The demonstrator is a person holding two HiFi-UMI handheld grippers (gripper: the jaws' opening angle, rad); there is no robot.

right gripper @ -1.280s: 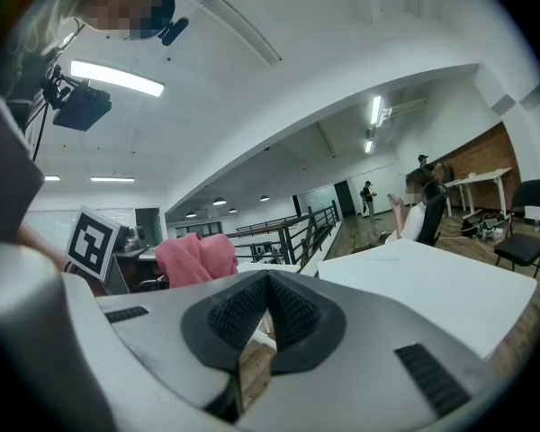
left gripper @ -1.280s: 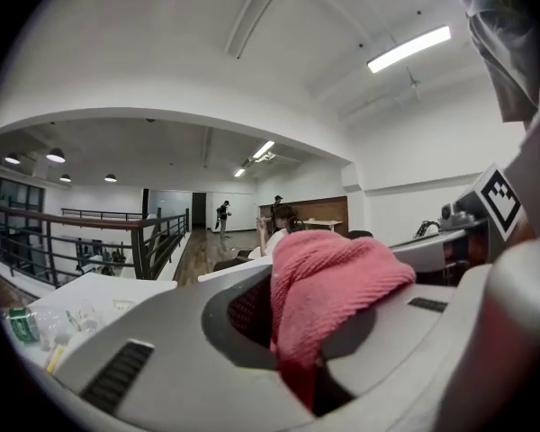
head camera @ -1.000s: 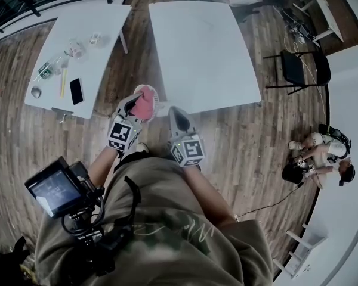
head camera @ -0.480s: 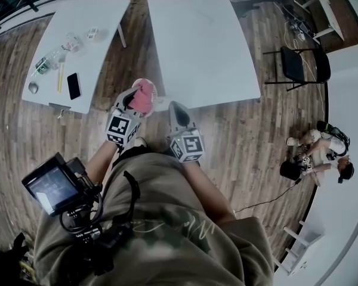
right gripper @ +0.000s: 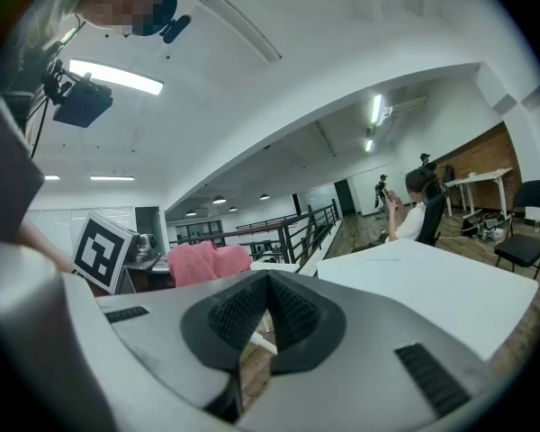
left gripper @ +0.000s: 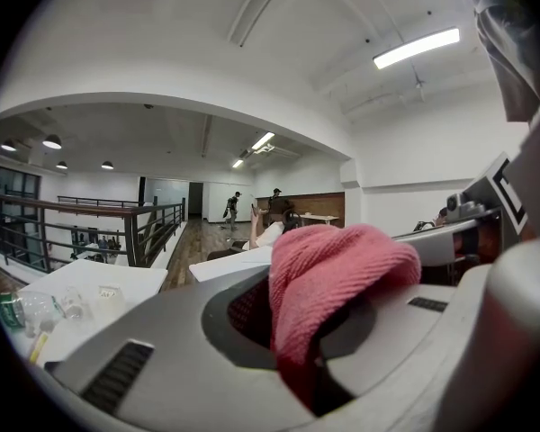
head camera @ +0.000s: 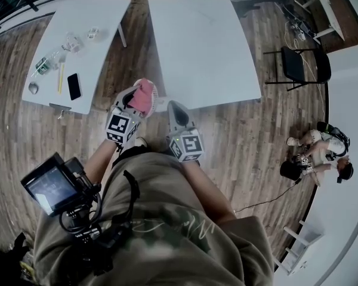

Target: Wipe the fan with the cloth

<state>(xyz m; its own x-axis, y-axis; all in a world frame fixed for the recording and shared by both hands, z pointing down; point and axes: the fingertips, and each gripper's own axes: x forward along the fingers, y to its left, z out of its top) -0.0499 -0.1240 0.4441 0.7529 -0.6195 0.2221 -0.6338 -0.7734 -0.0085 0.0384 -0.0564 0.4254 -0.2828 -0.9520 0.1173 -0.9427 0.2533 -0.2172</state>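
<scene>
Head view: left claw (head camera: pixel 135 100) points forward, clamping pink cloth (head camera: pixel 145 92)

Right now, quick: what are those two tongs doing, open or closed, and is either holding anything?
Left tongs: closed on the pink cloth.
Right tongs: closed, holding nothing.

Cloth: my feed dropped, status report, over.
Left gripper shut on pink cloth. Right gripper shut, empty. Fan not made out. White table ahead.
</scene>
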